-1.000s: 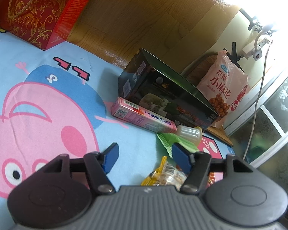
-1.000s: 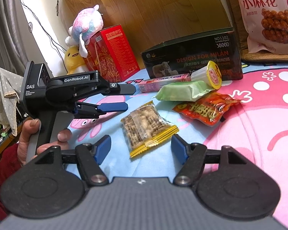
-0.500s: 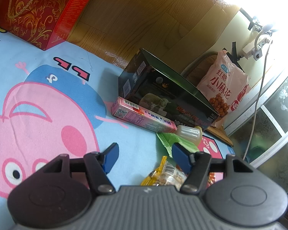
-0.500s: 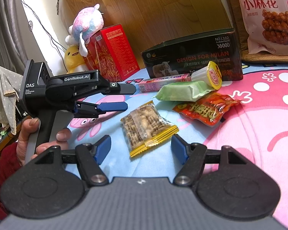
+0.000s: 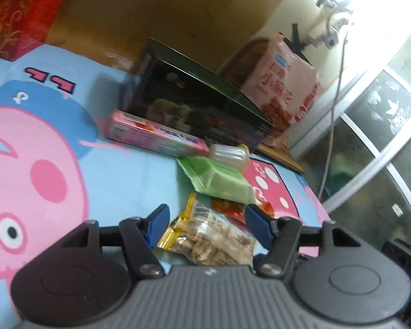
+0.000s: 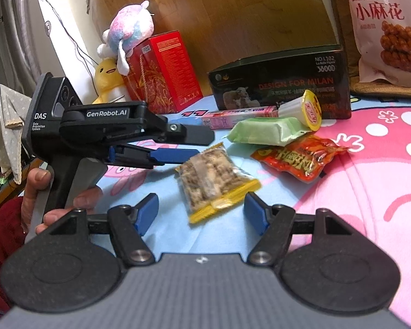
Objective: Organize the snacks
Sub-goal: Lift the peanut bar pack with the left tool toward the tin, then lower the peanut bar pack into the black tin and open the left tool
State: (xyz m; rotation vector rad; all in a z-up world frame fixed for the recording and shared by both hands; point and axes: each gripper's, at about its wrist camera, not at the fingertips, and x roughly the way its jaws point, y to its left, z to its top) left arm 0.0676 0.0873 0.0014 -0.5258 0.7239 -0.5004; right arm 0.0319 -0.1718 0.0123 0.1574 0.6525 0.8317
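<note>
We hold the left gripper (image 6: 178, 144) at the left of the scene, jaws spread, tips just beside the clear yellow-edged packet of nut brittle (image 6: 215, 181) lying near on the pink-and-blue cartoon blanket (image 6: 370, 181). The right gripper (image 6: 201, 216), jaws also spread and empty, hovers just this side of the same packet. Farther right lie the pale green wrapped bar (image 6: 265, 130), the white jelly cup with a yellow lid (image 6: 307, 107) and the red-orange foil sachet (image 6: 298, 157); behind them sit the long pink carton (image 6: 239, 116) and the dark rectangular box (image 6: 280, 85).

We judge the risk to be both grippers converging on one packet: the jaws could knock together, or a shallow pinch could catch only the crinkly edge and let it slip.

Compared with a second ago, the left gripper has swung right and forward, so the packet now sits between its jaws in its own view (image 5: 205, 219), which is motion-blurred.
</note>
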